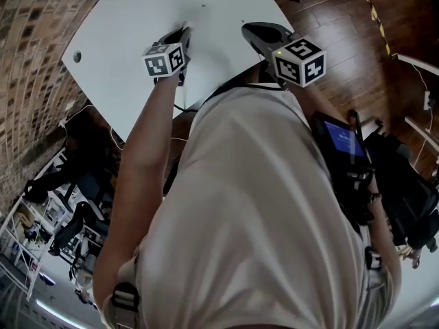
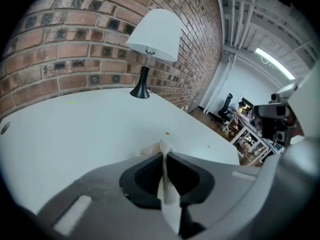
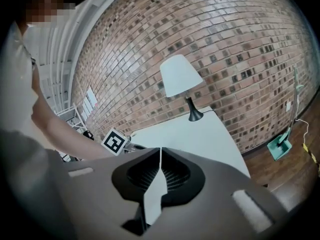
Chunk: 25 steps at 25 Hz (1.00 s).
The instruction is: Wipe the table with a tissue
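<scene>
Now: wiping | left tool (image 2: 164, 151) clamped on tissue (image 2: 168, 191), its tip seemingly touching table (image 2: 75, 134) | right tool (image 3: 160, 151) jaws together, empty | advice: keep tissue pressed flat, sweep in overlapping strokes.

We hold our left arm (image 1: 142, 153) stretched forward, left gripper (image 2: 163, 153) jaws pinched on a tissue (image 2: 168, 199). Our right gripper (image 3: 160, 153) sits alongside, jaws together, nothing between.
</scene>
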### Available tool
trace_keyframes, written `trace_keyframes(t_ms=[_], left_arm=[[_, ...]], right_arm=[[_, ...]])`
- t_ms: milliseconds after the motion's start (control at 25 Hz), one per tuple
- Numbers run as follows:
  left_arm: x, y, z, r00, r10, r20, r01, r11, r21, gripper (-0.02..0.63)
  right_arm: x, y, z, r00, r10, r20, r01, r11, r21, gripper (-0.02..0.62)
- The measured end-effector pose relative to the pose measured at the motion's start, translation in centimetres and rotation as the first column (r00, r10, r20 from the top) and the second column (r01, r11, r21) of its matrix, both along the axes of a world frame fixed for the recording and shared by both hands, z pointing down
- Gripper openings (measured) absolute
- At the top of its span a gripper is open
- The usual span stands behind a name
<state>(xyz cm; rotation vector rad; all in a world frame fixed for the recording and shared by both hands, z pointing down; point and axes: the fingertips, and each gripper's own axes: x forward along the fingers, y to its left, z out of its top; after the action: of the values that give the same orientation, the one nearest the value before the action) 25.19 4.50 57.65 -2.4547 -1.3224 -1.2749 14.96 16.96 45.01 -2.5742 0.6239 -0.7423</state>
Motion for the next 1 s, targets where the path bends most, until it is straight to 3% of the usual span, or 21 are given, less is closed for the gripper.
trace_keyframes(t_ms=[200,520,720,880,1000], left_arm=[[4.0,2.6,0.1,0.997,-0.079,-0.015,0.080,0.995,0.059,0.026],[7.1,7.1,1.0,0.999,-0.036,-0.031,0.039,0.993,0.113,0.026],[8.1,7.4,1.3,0.998,-0.013,-0.059,0.023,0.986,0.167,0.026],[7.7,7.4,1.6,0.999,-0.010,-0.044,0.017,0.987,0.159,0.025],[6.8,8.0,1.7,0.999,0.049,-0.017,-0.046,0.985,0.167,0.025]], right_arm=[[-0.6,5.1,0.4,0.997,0.068,0.024,-0.069,0.997,0.027,0.014],[-1.7,11.4,0.9,0.983,0.178,0.042,-0.179,0.983,0.041,0.011],[-3.1,14.3,1.2,0.965,0.253,0.062,-0.256,0.966,0.046,0.009],[-3.4,14.9,1.3,0.963,0.262,0.060,-0.265,0.963,0.046,0.009],[-3.3,14.8,1.3,0.965,0.254,0.057,-0.257,0.966,0.042,0.009]])
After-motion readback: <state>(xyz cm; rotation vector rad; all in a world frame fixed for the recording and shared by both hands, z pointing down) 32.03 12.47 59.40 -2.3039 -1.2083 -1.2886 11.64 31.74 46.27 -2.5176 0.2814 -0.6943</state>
